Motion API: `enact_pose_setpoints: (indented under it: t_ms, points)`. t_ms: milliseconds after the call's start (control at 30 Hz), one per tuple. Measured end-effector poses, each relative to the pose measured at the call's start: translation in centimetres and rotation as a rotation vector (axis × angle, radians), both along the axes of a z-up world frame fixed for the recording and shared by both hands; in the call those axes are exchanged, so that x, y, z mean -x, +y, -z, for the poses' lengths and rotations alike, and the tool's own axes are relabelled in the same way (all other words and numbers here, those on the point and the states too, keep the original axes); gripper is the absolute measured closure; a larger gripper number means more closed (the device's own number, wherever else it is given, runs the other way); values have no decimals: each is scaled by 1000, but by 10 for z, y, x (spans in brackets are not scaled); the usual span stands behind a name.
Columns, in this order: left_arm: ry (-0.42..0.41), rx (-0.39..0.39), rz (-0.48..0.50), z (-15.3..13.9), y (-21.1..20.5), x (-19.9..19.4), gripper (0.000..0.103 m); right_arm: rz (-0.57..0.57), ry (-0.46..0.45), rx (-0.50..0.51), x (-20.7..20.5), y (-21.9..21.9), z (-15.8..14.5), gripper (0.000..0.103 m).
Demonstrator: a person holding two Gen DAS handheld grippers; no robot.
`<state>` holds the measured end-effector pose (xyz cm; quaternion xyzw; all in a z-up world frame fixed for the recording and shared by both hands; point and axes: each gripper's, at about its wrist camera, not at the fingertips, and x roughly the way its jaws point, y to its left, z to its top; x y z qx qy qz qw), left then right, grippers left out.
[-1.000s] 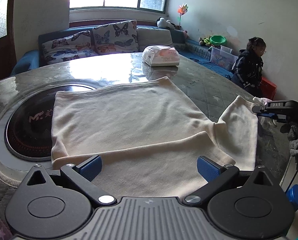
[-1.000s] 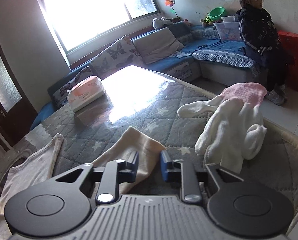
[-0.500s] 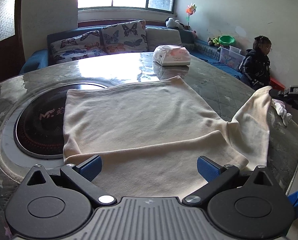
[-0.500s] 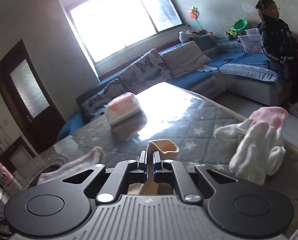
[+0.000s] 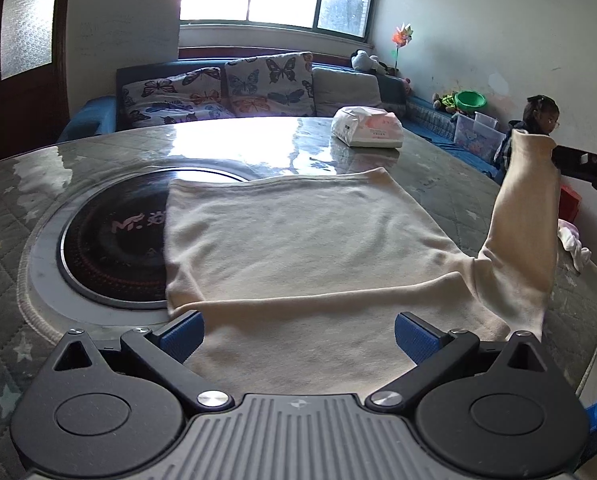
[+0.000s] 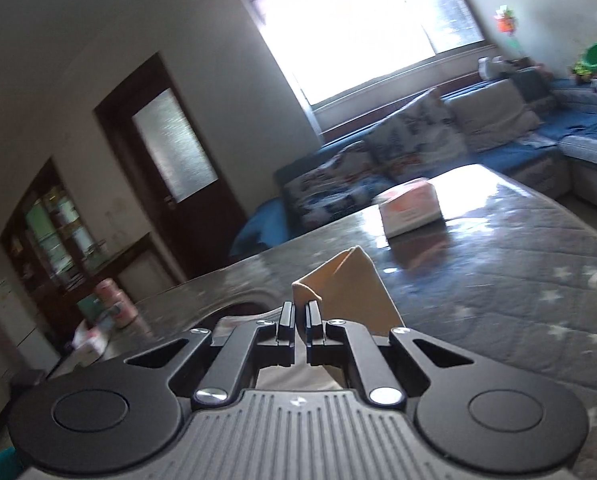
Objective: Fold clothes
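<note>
A cream long-sleeved top [image 5: 298, 248] lies flat across the round table, partly over a black hotplate disc [image 5: 110, 240]. Its right sleeve [image 5: 526, 216] is lifted off the table and stretched upward. My right gripper [image 6: 300, 312] is shut on the sleeve's cuff [image 6: 338, 280], which sticks up past the fingertips; in the left wrist view this gripper [image 5: 562, 158] comes in at the right edge, at the raised cuff. My left gripper [image 5: 298, 328] is open at the near hem of the top, blue pads wide apart, nothing between them.
A white and pink tissue pack [image 5: 368, 132] lies at the far side of the table [image 5: 438, 176]. White gloves [image 5: 574, 244] lie near the table's right edge. A sofa with butterfly cushions [image 5: 226, 88] runs behind. A person [image 5: 538, 120] sits at the right.
The right gripper closed on the sleeve cuff and lifted it up off the table, turning toward the left. The left gripper shifted slightly and stayed open.
</note>
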<state>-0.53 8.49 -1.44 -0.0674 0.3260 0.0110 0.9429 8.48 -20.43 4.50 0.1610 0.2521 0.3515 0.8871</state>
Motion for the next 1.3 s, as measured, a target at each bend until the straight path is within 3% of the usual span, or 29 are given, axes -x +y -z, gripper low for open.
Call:
enact_pose_setpoints:
  t_ms: [200,433,667,900,1033,1300]
  points:
    - [-25,22,-52,-3,22,17,0,-202,6,-10,13,56,-11,99]
    - [-41,42,-108,-3,46,37,0,-392,17,59,27,127,-6,99]
    - [-62,50,-161,-5,64,55,0,-489,73,125,34,173,9,96]
    - [-59,72,-187,-6,73,57,0,-497,53,152,41,168,11,91]
    - [-74,62,-145,-10,61,53,0,-459,15,219,38,151,9,73]
    - [-104,-13,-3,-13,26,31,7,-328,-23,384,41,96,27,57]
